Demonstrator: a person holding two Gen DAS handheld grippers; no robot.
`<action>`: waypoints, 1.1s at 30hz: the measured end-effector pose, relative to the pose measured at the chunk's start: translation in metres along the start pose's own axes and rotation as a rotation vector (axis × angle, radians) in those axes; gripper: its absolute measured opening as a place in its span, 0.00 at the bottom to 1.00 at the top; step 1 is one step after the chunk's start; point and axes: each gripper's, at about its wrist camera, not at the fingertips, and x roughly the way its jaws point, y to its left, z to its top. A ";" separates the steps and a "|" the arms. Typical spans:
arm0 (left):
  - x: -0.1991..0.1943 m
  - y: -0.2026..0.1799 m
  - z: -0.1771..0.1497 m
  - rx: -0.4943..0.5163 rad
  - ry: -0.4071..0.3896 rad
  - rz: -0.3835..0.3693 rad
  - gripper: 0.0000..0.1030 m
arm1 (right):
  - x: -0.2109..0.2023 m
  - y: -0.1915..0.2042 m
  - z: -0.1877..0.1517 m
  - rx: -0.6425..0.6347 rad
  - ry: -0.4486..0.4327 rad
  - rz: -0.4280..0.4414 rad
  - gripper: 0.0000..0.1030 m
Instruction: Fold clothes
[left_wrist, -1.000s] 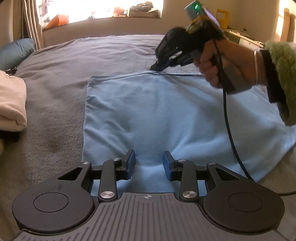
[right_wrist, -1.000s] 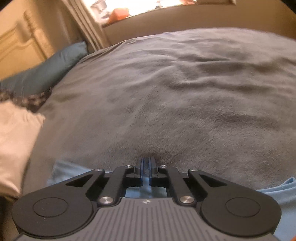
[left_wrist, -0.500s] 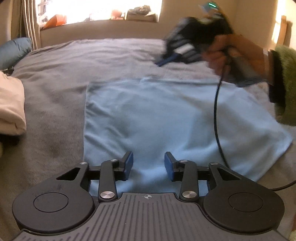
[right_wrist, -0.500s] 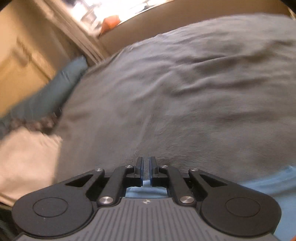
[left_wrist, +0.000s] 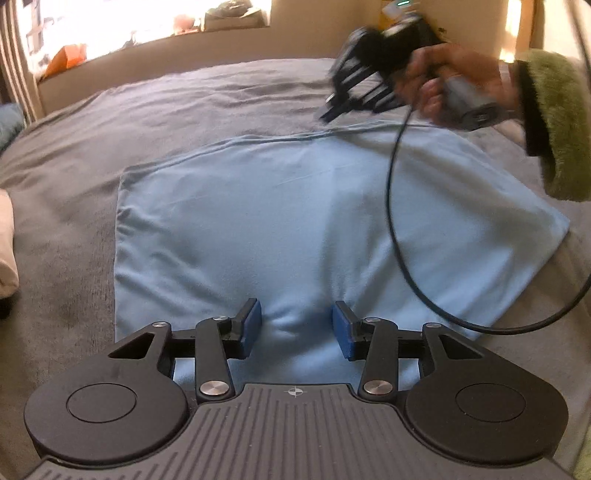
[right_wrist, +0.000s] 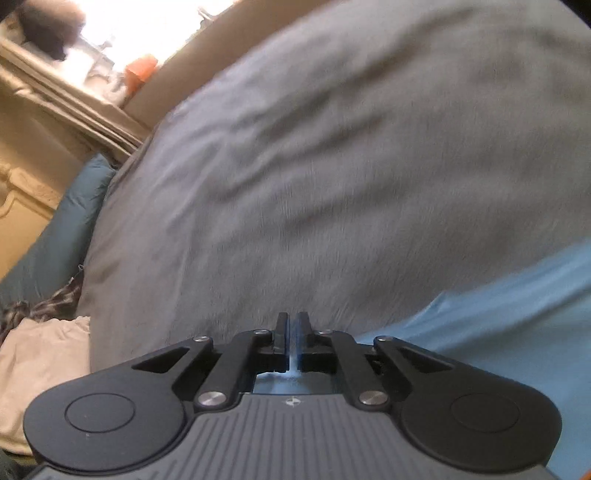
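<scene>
While the light blue cloth (left_wrist: 295, 221) lies spread flat on the grey bedspread (left_wrist: 184, 103), the left gripper (left_wrist: 297, 325) sits low over its near edge, jaws released wide, blue pads (left_wrist: 251, 321) either side of a soft ridge in the fabric without pinching it. Up at the far edge, the right gripper (right_wrist: 293, 332) is lifted off the cloth in the person's hand (left_wrist: 443, 81), motion-blurred, its fingers nearly together with only a thin slit between them and nothing caught. A black cable (left_wrist: 391, 206) loops down across the cloth. A cream garment (right_wrist: 40, 354) lies off to the left.
</scene>
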 end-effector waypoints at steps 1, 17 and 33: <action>0.001 0.001 0.001 -0.007 0.002 -0.002 0.42 | -0.009 -0.002 0.002 0.002 0.001 0.015 0.03; 0.000 -0.002 0.001 -0.011 0.008 0.014 0.45 | -0.022 -0.045 0.003 -0.023 0.028 -0.136 0.05; 0.001 -0.003 0.000 -0.002 0.004 0.033 0.47 | -0.045 -0.081 0.012 0.095 0.062 -0.047 0.03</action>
